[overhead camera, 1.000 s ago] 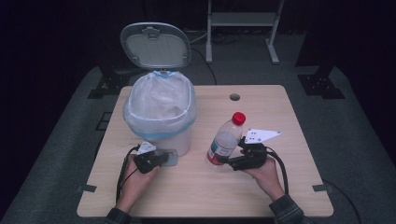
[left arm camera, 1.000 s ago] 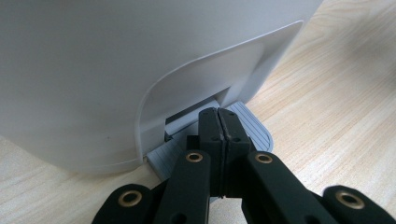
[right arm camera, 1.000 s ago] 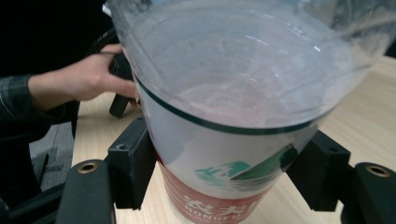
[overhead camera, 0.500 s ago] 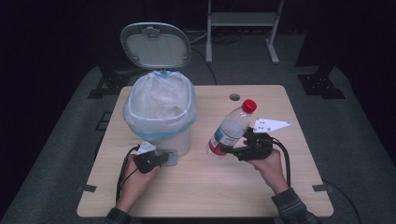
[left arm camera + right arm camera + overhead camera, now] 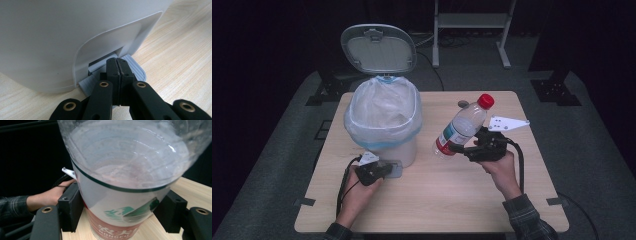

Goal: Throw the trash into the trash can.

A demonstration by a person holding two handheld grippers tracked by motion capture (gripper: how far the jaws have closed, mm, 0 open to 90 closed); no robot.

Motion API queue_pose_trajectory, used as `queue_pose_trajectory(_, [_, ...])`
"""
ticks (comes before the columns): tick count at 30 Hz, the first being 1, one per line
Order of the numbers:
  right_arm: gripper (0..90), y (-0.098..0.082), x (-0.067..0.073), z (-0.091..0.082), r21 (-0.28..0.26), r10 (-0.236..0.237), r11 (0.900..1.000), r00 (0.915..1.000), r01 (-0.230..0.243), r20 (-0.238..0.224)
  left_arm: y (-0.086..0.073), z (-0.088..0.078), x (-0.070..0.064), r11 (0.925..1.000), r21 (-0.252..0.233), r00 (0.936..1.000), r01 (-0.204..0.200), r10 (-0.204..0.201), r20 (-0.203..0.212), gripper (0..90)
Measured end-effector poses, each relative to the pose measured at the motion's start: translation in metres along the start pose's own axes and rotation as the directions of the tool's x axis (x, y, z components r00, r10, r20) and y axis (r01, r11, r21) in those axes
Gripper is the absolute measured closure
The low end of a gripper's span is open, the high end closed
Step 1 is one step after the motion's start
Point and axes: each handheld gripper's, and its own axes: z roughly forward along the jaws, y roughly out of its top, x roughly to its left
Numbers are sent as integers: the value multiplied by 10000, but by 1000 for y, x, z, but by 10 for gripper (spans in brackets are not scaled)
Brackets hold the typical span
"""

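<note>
If the shut left gripper (image 5: 388, 170) slips off the pedal (image 5: 136, 70), the lid (image 5: 378, 49) drops on the bottle (image 5: 461, 126), clamped in the right gripper (image 5: 458, 148) at the bin's (image 5: 384, 145) 3 o'clock

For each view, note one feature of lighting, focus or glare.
High view: table lit, surroundings dark. Left gripper view: bin wall softly blurred, pedal sharper. Right gripper view: bottle close up, its clear plastic catching pale glare, background black.

The left gripper (image 5: 384, 170) lies low, jaws pressed together, hand (image 5: 357, 192) behind it. The right gripper (image 5: 457, 148) hangs raised, jaws clamped, forearm reaching in from below.
</note>
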Motion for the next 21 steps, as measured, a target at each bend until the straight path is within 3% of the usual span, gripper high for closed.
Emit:
queue_pose_trajectory(8, [298, 17, -2, 0, -224, -268, 9994, 9993, 273, 241, 0, 0, 0, 10000, 45, 10000, -72, 72, -15, 891])
queue_pose_trajectory(21, [299, 46, -1, 8, -479, -562, 9972, 9981, 573, 240, 0, 0, 0, 10000, 26, 10000, -87, 87, -31, 891])
